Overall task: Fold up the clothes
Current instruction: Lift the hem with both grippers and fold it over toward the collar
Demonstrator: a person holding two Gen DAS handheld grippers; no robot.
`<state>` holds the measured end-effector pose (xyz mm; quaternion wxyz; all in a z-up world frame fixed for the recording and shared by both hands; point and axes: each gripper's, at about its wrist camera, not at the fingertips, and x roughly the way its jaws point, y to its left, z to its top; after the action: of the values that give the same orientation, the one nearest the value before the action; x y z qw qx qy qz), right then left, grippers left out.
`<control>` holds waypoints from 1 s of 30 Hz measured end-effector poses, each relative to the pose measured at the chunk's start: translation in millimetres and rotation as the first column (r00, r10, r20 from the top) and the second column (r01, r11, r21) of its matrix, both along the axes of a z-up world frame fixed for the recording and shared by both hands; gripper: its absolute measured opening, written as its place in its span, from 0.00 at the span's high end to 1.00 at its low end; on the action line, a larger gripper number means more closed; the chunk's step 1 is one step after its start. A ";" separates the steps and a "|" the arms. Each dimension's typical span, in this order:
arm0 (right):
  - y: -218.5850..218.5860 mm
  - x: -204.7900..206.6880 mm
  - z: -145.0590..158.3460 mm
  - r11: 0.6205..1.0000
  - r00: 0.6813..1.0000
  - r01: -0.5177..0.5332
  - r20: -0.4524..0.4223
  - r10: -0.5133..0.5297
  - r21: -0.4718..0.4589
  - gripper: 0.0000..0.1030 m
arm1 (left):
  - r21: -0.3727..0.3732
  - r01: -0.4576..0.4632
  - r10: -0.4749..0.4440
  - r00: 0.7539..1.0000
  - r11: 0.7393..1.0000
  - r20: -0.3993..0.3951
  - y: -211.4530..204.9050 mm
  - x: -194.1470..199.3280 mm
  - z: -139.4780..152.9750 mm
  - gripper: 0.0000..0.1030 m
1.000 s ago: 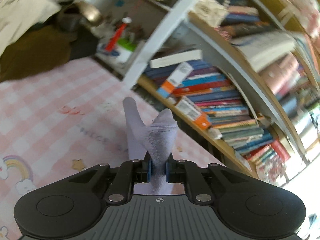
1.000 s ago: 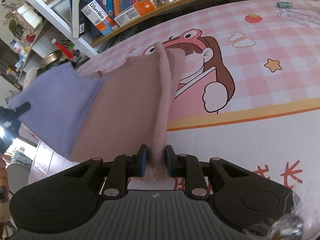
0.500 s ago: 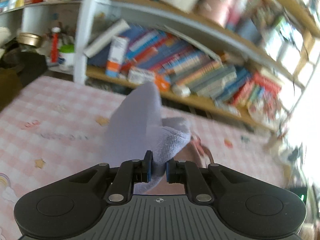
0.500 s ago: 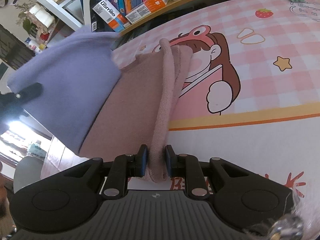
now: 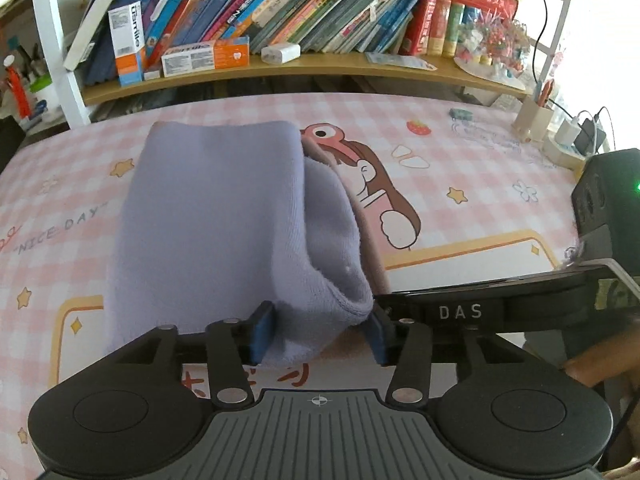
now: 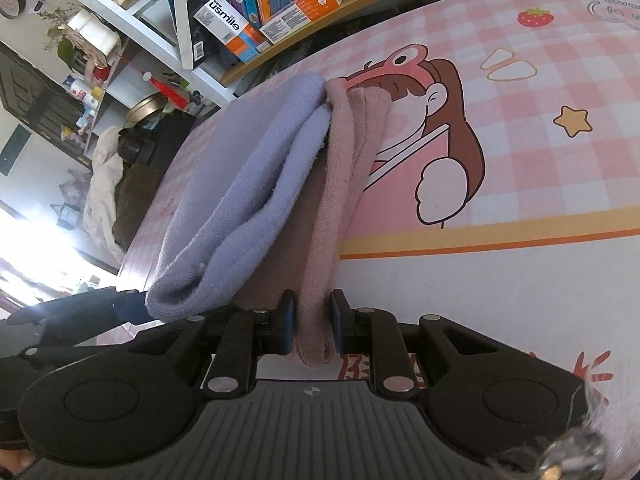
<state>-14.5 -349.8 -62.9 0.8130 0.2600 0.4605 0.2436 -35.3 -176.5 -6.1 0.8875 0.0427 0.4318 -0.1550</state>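
A: Well, folded over on itself at the near edge of the counter (image 5: 500,184): one cloth, lavender half (image 5: 208,220) on top of the pink half (image 6: 340,184), far end toward the shelf (image 5: 320,66).

B: Lying square?

A: Roughly. Covers most of the pink, leaves a strip bare along the right side, next to the cartoon print on the mat (image 6: 540,92).

B: And the grippers?

A: Left gripper (image 5: 320,332): wide apart, released, with the near lavender corner lying loose and puffed up in the gap. Right gripper (image 6: 314,320): clenched on the near edge of the pink half, just beside the left one.

B: Could go wrong how?

A: Could snag the loose corner on a pad when backing the left one out, and drag the top layer off. Could tug the pink out from under the lavender if pulled away while clamped, and skew the fold. Might spring open too: looks thick and plush, sits humped rather than flat at the near end.

B: Count?

A: One cloth, as far as can be told, in two colours; cannot tell whether joined or two pieces stacked. Two lavender layers showing at the edge, at least two pink. Two grippers. One mat, one counter.
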 end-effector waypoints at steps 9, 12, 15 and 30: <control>-4.0 -2.7 -2.0 1.000 1.000 -0.002 -0.003 0.002 0.014 0.82 | -0.187 -0.011 0.033 0.993 0.982 0.115 29.9 -19.9 40.7 0.48; -4.0 -4.7 -0.8 1.000 1.000 -0.005 -0.005 0.005 0.009 0.81 | -0.137 -0.025 0.041 0.992 0.990 0.117 25.7 -12.5 38.6 0.46; -7.7 -6.8 1.1 1.000 1.000 0.005 -0.008 -0.005 0.014 0.81 | -0.063 -0.028 0.035 0.993 0.998 0.112 16.3 -2.6 32.9 0.37; -18.4 -10.9 -6.0 0.995 0.998 0.048 -0.037 -0.045 0.083 0.91 | -0.061 -0.056 0.060 0.995 0.997 0.078 -4.2 22.7 14.6 0.91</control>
<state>-25.3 -368.2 -69.0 0.7986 0.3088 0.4578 0.2393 -12.7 -180.7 8.6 0.9090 0.0102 0.3925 -0.1399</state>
